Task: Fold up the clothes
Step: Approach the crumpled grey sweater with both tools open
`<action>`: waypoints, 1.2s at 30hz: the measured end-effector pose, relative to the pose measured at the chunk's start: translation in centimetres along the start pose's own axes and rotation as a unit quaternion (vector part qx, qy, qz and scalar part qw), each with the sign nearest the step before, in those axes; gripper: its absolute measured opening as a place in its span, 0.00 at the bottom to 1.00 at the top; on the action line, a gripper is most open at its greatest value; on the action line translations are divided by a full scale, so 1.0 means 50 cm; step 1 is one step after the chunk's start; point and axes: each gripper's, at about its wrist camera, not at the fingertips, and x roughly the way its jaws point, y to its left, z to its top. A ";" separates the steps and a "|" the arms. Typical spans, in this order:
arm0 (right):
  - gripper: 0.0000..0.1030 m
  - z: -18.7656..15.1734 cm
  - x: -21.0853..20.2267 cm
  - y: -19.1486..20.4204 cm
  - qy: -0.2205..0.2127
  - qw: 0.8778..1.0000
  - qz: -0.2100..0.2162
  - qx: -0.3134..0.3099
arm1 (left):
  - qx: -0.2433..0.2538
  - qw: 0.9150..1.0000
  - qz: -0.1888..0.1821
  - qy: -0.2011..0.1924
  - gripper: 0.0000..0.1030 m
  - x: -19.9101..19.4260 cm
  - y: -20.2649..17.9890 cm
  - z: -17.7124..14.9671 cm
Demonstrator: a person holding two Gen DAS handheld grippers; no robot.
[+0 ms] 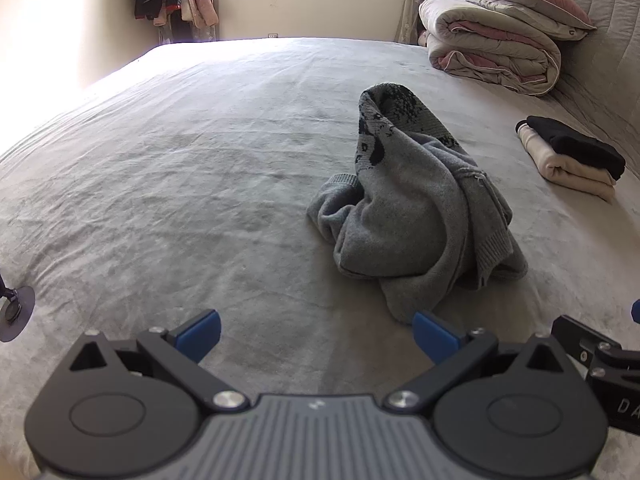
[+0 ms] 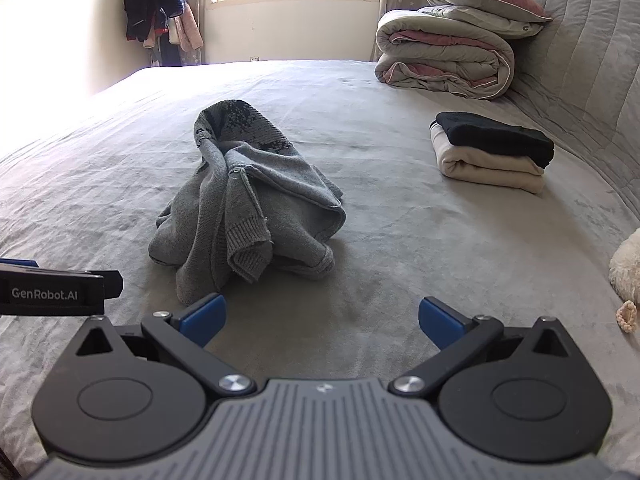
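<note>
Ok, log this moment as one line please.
stage: before first grasp | left tool: open, empty | right tool: open, empty | grey sweater: crumpled on bed | folded stack: far right

sweater [image 2: 244, 204] mid-bed [image 2: 400, 240], folded stack [image 2: 492, 152] right

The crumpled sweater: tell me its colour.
Grey sweater with a dark pattern at the top, best in the left wrist view.

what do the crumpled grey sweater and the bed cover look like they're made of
Sweater: knitted yarn, probably wool or acrylic; ribbed cuff and hem, visible stitches, matte, dark woven pattern at the far end.
Bed cover: soft short-pile fabric, maybe fleece or velvet; brush marks shade the nap, faint sheen.
</note>
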 end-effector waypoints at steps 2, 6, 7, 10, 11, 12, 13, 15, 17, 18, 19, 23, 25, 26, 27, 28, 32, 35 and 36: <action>1.00 -0.001 -0.001 0.000 0.000 1.000 0.001 0.001 | 0.000 1.000 0.000 0.002 1.00 0.001 0.000 0.000; 1.00 -0.004 -0.003 -0.001 0.000 1.000 0.004 0.004 | 0.001 1.000 -0.001 0.005 1.00 0.002 -0.001 -0.001; 1.00 -0.004 -0.004 -0.001 0.000 1.000 0.004 0.004 | 0.001 1.000 -0.001 0.006 1.00 0.003 -0.001 -0.001; 1.00 -0.004 -0.003 -0.002 0.003 1.000 0.006 0.006 | 0.002 1.000 -0.001 0.009 1.00 0.004 -0.001 -0.001; 1.00 -0.002 0.001 -0.002 0.007 1.000 0.007 0.006 | 0.002 1.000 -0.001 0.010 1.00 0.004 -0.001 -0.001; 1.00 0.000 0.005 -0.002 0.010 1.000 0.007 0.007 | 0.002 1.000 -0.002 0.011 1.00 0.005 -0.001 -0.001; 1.00 0.000 0.007 -0.001 0.011 1.000 0.007 0.007 | 0.002 1.000 -0.002 0.011 1.00 0.005 -0.001 -0.002; 1.00 -0.001 0.008 -0.001 0.012 1.000 0.008 0.007 | 0.003 1.000 -0.001 0.010 1.00 0.004 -0.001 -0.002; 1.00 -0.002 0.008 -0.001 0.013 1.000 0.008 0.008 | 0.003 1.000 -0.001 0.010 1.00 0.005 -0.002 -0.002; 1.00 -0.002 0.008 -0.002 0.015 1.000 0.008 0.008 | 0.003 1.000 0.000 0.010 1.00 0.005 -0.002 -0.002; 1.00 -0.002 0.008 -0.003 0.016 1.000 0.009 0.008 | 0.003 1.000 0.000 0.010 1.00 0.005 -0.002 -0.003; 1.00 -0.003 0.009 -0.004 0.017 1.000 0.009 0.009 | 0.004 1.000 -0.001 0.011 1.00 0.005 -0.002 -0.003; 1.00 -0.003 0.010 -0.004 0.018 1.000 0.009 0.009 | 0.005 1.000 0.000 0.011 1.00 0.005 -0.002 -0.003; 1.00 -0.002 0.011 -0.004 0.019 1.000 0.008 0.010 | 0.005 1.000 0.000 0.012 1.00 0.005 -0.002 -0.003; 1.00 -0.002 0.011 -0.004 0.019 1.000 0.009 0.010 | 0.005 1.000 0.000 0.012 1.00 0.005 -0.002 -0.003; 1.00 -0.003 0.011 -0.004 0.020 1.000 0.009 0.010 | 0.005 1.000 0.000 0.012 1.00 0.005 -0.002 -0.003; 1.00 -0.003 0.012 -0.004 0.022 1.000 0.009 0.010 | 0.006 1.000 0.002 0.014 1.00 0.006 -0.002 -0.004; 1.00 -0.003 0.013 -0.005 0.023 1.000 0.009 0.010 | 0.006 1.000 0.002 0.015 1.00 0.007 -0.001 -0.003; 1.00 -0.003 0.014 -0.005 0.024 1.000 0.009 0.010 | 0.007 1.000 0.002 0.015 1.00 0.008 0.000 -0.003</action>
